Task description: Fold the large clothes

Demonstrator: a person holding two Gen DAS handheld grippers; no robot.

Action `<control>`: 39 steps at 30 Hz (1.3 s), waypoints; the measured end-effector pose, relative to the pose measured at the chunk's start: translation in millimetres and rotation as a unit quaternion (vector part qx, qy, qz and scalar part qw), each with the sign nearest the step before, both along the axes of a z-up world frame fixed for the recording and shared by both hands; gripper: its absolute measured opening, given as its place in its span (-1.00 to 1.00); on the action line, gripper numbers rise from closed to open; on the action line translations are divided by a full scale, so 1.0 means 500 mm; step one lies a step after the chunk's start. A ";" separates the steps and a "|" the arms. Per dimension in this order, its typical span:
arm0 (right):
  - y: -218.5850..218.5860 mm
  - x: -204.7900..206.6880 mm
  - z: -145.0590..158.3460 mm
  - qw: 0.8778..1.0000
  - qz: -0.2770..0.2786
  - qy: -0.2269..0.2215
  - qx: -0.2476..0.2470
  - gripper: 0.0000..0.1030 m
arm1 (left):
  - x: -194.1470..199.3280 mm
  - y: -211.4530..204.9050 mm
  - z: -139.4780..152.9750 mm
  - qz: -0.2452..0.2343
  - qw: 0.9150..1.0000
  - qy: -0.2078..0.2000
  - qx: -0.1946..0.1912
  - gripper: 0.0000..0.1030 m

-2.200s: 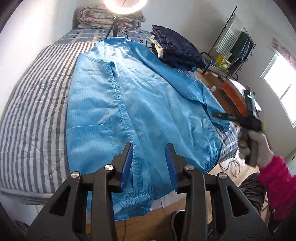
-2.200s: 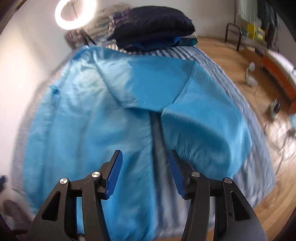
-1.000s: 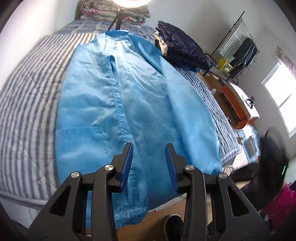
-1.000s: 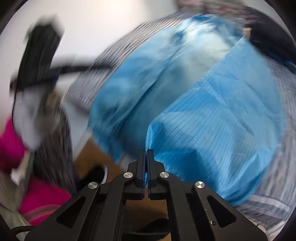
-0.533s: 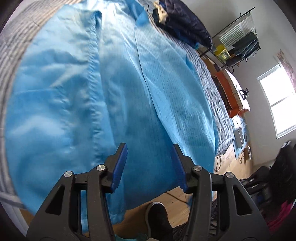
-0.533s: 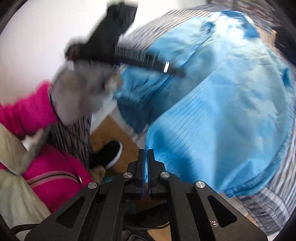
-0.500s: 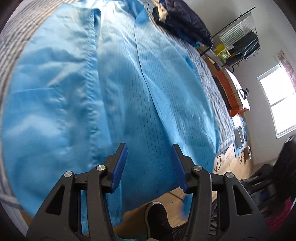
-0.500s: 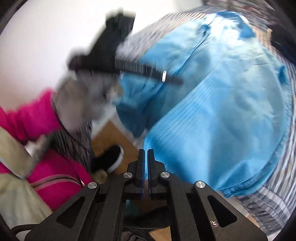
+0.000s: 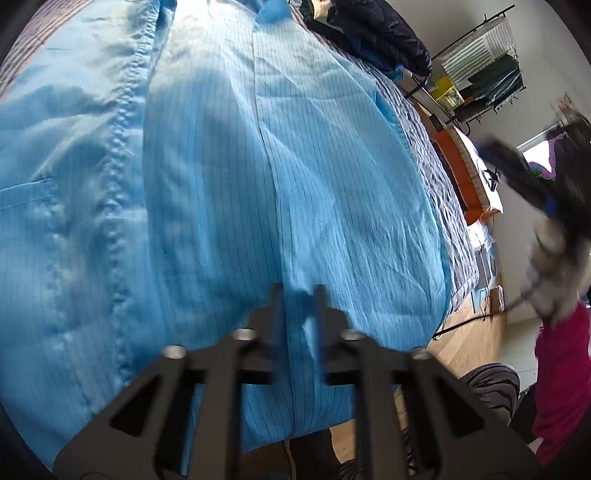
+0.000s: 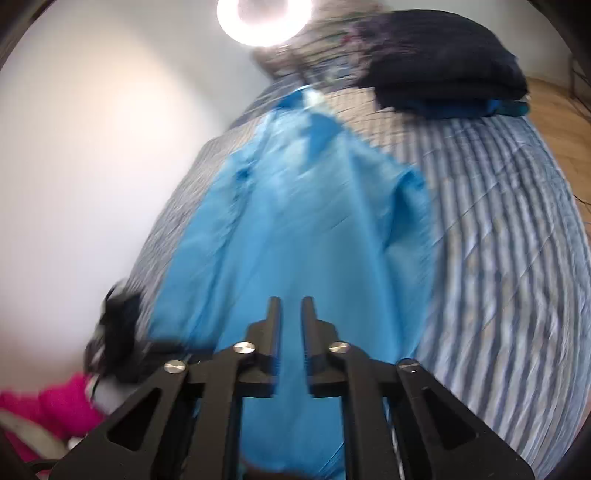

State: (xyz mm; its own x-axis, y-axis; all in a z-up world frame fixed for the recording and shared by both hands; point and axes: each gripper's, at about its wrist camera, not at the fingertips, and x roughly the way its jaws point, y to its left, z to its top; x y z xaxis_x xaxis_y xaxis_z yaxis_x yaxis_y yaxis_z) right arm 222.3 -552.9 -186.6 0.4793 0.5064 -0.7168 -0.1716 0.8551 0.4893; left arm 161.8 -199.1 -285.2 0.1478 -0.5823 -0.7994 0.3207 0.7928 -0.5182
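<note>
Folding is under way on the blue coat (image 9: 229,192), which is spread along the striped bed (image 10: 498,229). Its lower hem is being pinched as the left gripper (image 9: 297,295) closes on it, while nothing is held by the right gripper (image 10: 290,306), its jaws just parted. That hem probably has to be carried up toward the collar next.

Left gripper (image 9: 297,295) fingers motion-blurred; pinch on blue garment (image 9: 207,192) unclear. Right gripper (image 9: 517,173) smeared at frame edge. Right wrist view blurred throughout; garment hem cut off.

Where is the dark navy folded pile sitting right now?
The dark navy pile lies at the far end of the striped bed, upper right in the right wrist view, beyond the blue garment and right of the ring light.
</note>
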 end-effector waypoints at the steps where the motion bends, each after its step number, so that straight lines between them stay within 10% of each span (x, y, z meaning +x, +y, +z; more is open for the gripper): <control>1: -0.010 0.023 -0.006 1.000 -0.011 0.002 0.001 -0.56 | 0.001 -0.001 -0.001 0.001 1.000 -0.001 0.000 -0.89; 15: -0.073 0.309 -0.184 0.988 -0.120 0.079 0.060 -0.57 | -0.019 -0.006 0.029 -0.002 1.000 -0.015 -0.010 -1.00; 16: -0.077 0.316 -0.187 0.988 -0.119 0.076 0.067 -0.97 | -0.027 -0.009 0.032 -0.005 1.000 -0.017 -0.009 -1.00; 23: -0.122 0.349 -0.141 0.986 -0.142 0.011 0.091 -0.99 | -0.079 -0.040 0.026 -0.033 0.999 -0.002 -0.011 -1.00; 39: -0.173 0.388 -0.225 0.973 -0.188 0.064 0.115 -0.98 | -0.076 -0.052 0.028 -0.035 0.999 0.000 0.000 -0.93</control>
State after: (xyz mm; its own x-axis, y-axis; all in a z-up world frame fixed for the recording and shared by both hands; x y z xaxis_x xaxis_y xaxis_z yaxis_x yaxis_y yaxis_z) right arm 416.1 -639.5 -299.2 0.5764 0.4661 -0.6712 0.2073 0.7111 0.6719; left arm 124.1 -225.0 -271.4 0.1067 -0.5916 -0.7992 0.3764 0.7680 -0.5182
